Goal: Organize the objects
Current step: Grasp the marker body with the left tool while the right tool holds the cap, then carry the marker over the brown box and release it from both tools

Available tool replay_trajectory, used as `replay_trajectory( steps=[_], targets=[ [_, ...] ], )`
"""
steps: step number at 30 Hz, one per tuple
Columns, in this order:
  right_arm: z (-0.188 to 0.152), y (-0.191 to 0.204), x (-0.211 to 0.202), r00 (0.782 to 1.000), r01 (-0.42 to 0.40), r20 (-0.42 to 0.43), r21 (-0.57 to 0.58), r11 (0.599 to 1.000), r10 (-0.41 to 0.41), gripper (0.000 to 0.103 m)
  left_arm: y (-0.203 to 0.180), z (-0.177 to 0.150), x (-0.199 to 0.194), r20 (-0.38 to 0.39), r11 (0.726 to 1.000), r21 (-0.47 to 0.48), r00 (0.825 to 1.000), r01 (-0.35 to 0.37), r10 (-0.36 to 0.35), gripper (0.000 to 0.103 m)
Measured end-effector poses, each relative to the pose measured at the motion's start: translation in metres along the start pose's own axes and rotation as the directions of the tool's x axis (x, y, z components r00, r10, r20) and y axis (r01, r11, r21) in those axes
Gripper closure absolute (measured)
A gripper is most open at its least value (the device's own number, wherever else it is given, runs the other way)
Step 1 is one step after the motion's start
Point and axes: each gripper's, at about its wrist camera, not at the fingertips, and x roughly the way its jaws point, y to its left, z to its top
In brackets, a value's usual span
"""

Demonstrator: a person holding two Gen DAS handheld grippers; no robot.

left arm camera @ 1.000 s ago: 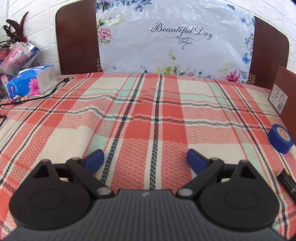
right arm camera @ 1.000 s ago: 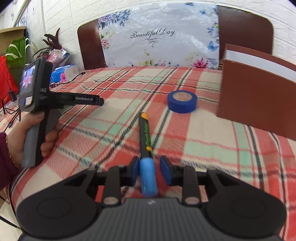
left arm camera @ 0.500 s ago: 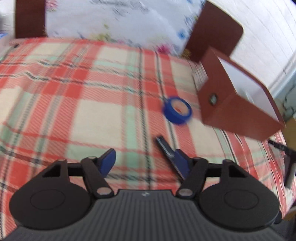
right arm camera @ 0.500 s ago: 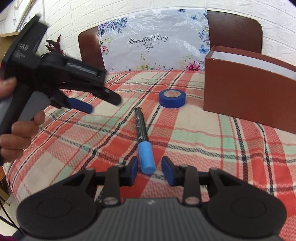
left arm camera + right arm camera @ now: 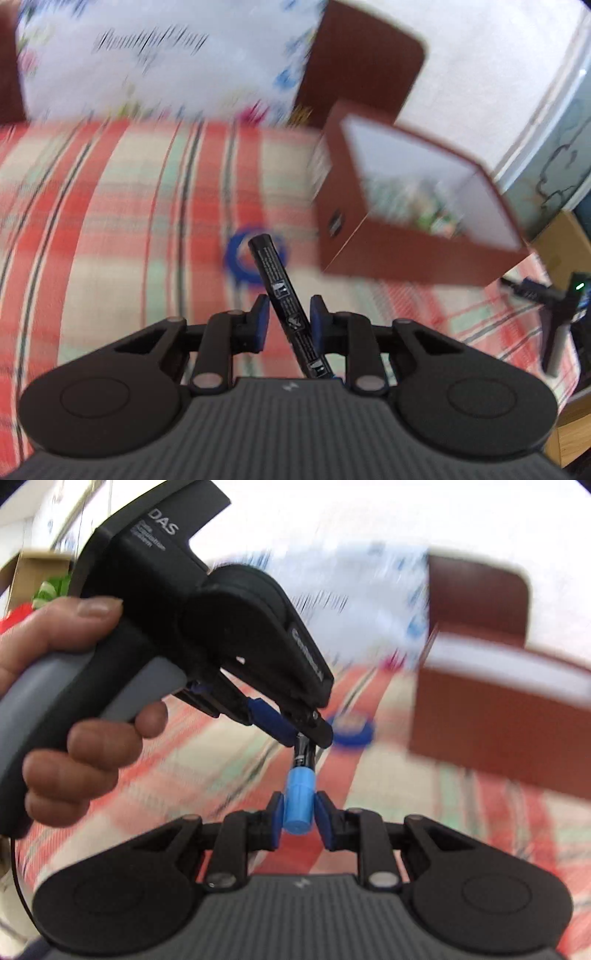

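Note:
A black marker (image 5: 284, 295) with a blue cap (image 5: 298, 801) is held off the plaid tablecloth (image 5: 110, 206) by both grippers. My left gripper (image 5: 286, 319) is shut on the marker's black barrel. It also shows in the right wrist view (image 5: 303, 734), held by a hand, clamping the barrel just past the cap. My right gripper (image 5: 298, 812) is shut on the blue cap. A blue tape roll (image 5: 240, 254) lies on the cloth behind the marker, also seen in the right wrist view (image 5: 352, 731).
A brown open box (image 5: 417, 206) with a white inside and several blurred items stands right of the tape; it shows in the right wrist view (image 5: 498, 716). A brown chair with a flowered plastic cover (image 5: 147, 62) stands behind the table. Both views are motion-blurred.
My left gripper swung right from empty cloth and closed on the marker's barrel. My right gripper closed on the blue cap. The marker has left the cloth.

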Motion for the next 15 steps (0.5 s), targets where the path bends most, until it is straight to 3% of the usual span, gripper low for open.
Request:
replay_trajectory(
  steps=[4, 7, 11, 15],
  targets=[
    [0.037, -0.033, -0.003, 0.986, 0.092, 0.133, 0.081, 0.992, -0.102, 0.083, -0.044, 0.056, -0.003, 0.078, 0.991, 0.120, 0.995, 0.060, -0.069, 0.082],
    [0.060, -0.066, 0.007, 0.967, 0.157, 0.178, 0.153, 0.976, -0.184, 0.083, -0.075, 0.090, 0.018, 0.092, 0.973, 0.209, 0.989, 0.095, -0.117, 0.083],
    [0.075, -0.116, 0.037, 0.961, 0.190, 0.143, 0.285, 0.939, -0.238, 0.084, -0.097, 0.116, 0.064, 0.037, 0.962, 0.252, 0.992, 0.107, -0.120, 0.084],
    [0.074, -0.146, 0.068, 0.970, 0.203, 0.061, 0.344, 0.917, -0.237, 0.084, -0.103, 0.118, 0.098, -0.015, 0.964, 0.260, 0.999, 0.045, -0.042, 0.081]
  ],
)
